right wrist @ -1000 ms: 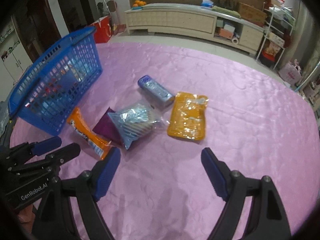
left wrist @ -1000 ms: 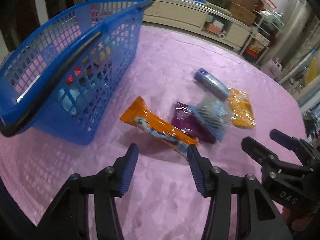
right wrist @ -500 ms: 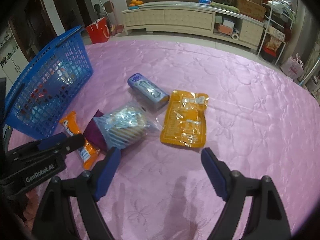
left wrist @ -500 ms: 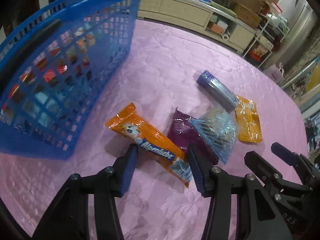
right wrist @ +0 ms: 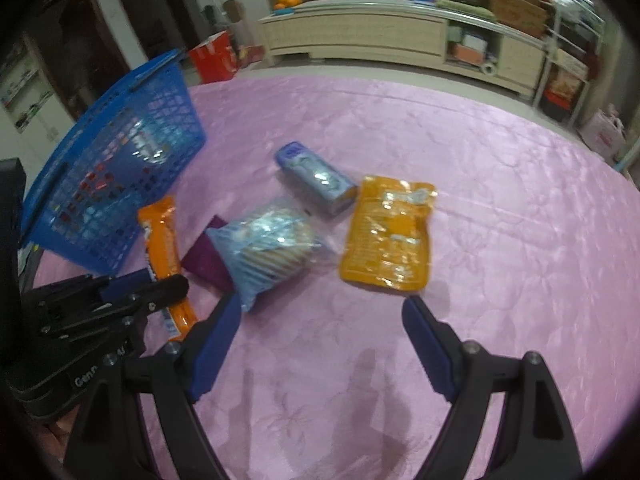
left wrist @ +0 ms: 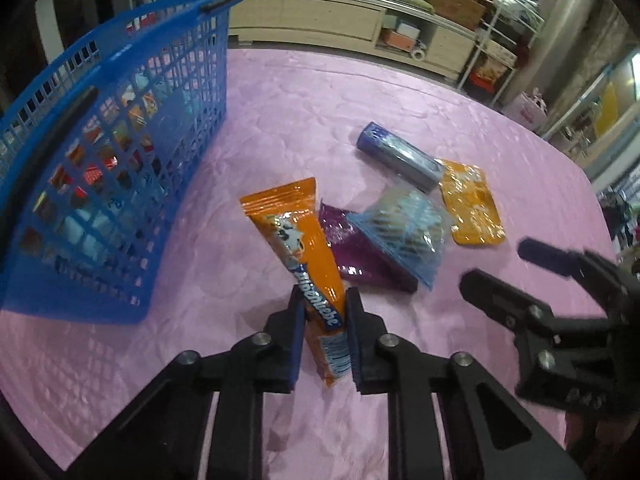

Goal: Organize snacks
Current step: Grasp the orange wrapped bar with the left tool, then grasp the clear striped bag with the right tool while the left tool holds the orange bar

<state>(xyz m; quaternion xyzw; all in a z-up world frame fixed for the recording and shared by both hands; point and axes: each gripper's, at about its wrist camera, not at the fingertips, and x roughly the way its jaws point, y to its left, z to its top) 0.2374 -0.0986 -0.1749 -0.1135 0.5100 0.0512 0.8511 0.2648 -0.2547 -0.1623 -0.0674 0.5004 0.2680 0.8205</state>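
My left gripper [left wrist: 325, 304] is shut on the near end of a long orange snack bar [left wrist: 296, 240] lying on the pink tablecloth; the bar also shows in the right wrist view [right wrist: 162, 240]. To its right lie a purple packet [left wrist: 360, 256], a clear bag of biscuits [left wrist: 408, 232], a blue tube-shaped pack [left wrist: 396, 156] and a flat orange pouch [left wrist: 470, 204]. The blue basket [left wrist: 100, 152] with several snacks inside stands at the left. My right gripper [right wrist: 324, 320] is open and empty, just in front of the biscuit bag [right wrist: 268, 244] and orange pouch [right wrist: 388, 236].
The pink cloth-covered table [right wrist: 500, 200] extends right and near. A long beige cabinet [right wrist: 360, 36] and shelves stand beyond the far edge. A red bag [right wrist: 212, 60] sits on the floor behind the basket.
My left gripper has moved forward and closed on the orange snack bar. My right gripper has moved a little closer to the biscuit bag and pouch, still open.
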